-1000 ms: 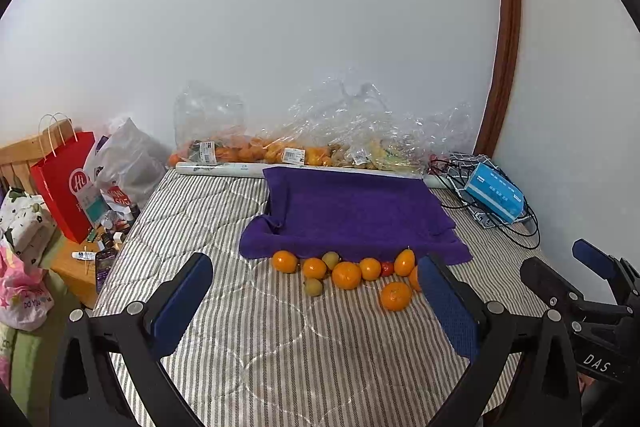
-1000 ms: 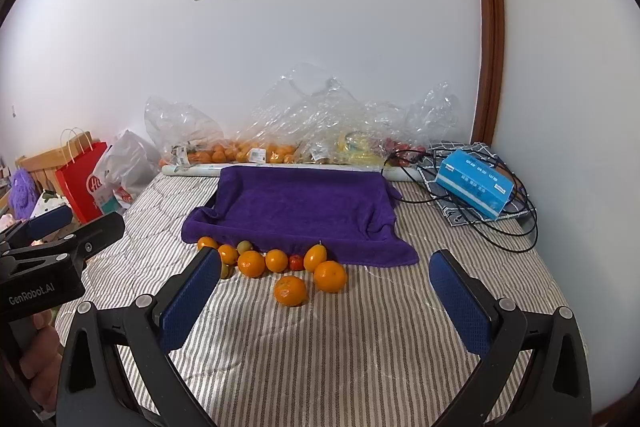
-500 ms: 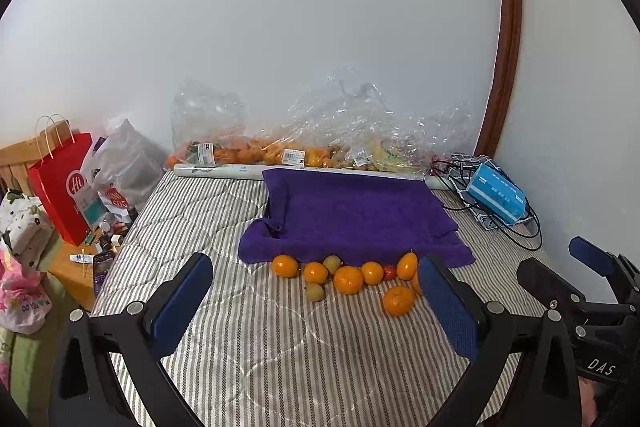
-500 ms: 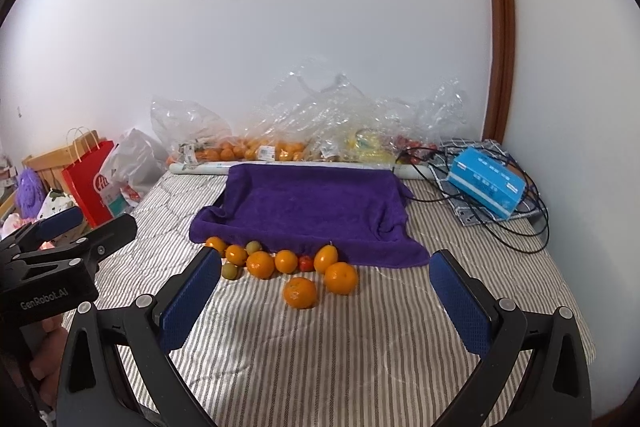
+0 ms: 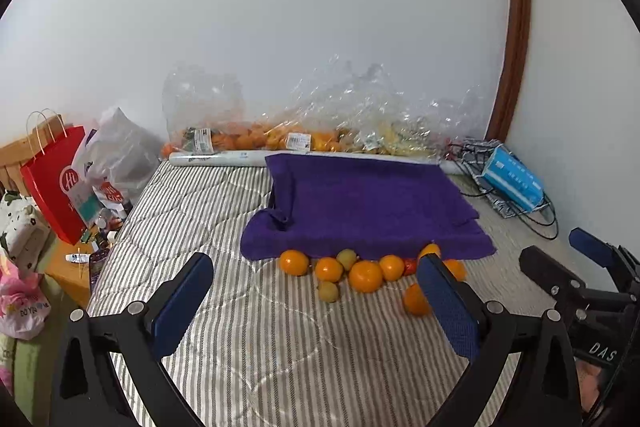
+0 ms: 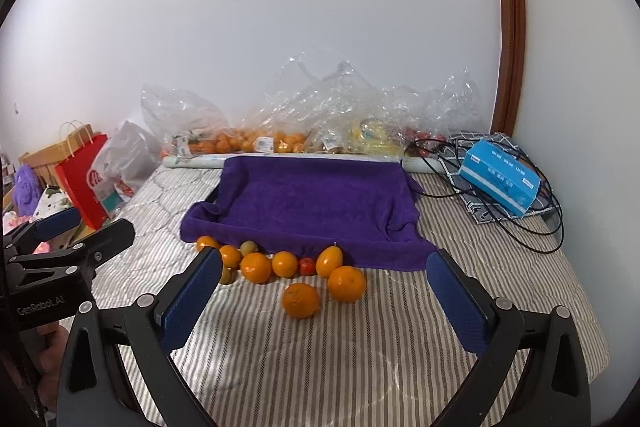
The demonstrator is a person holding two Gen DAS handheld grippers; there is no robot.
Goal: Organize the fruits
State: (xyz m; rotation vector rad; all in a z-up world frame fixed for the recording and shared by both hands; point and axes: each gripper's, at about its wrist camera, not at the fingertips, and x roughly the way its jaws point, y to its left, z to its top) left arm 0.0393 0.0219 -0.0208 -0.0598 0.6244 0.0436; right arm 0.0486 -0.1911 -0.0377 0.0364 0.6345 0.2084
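The lone front orange [image 6: 301, 300] lies ahead, centred between the right gripper [image 6: 324, 297]'s spread, empty jaws (the left gripper [image 5: 316, 297], likewise spread, sees it off to its right).

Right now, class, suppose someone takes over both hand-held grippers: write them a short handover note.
Left hand-held gripper: open, empty, above the striped mattress.
Right hand-held gripper: open, empty.
Loose fruits lie in a cluster on the mattress along the near edge of the purple towel; one orange sits nearest, apart from the row. More fruit is in the plastic bags by the wall.
Done: nothing visibly sorted; the towel bears no fruit.
Left: pick up and organize every loose fruit.
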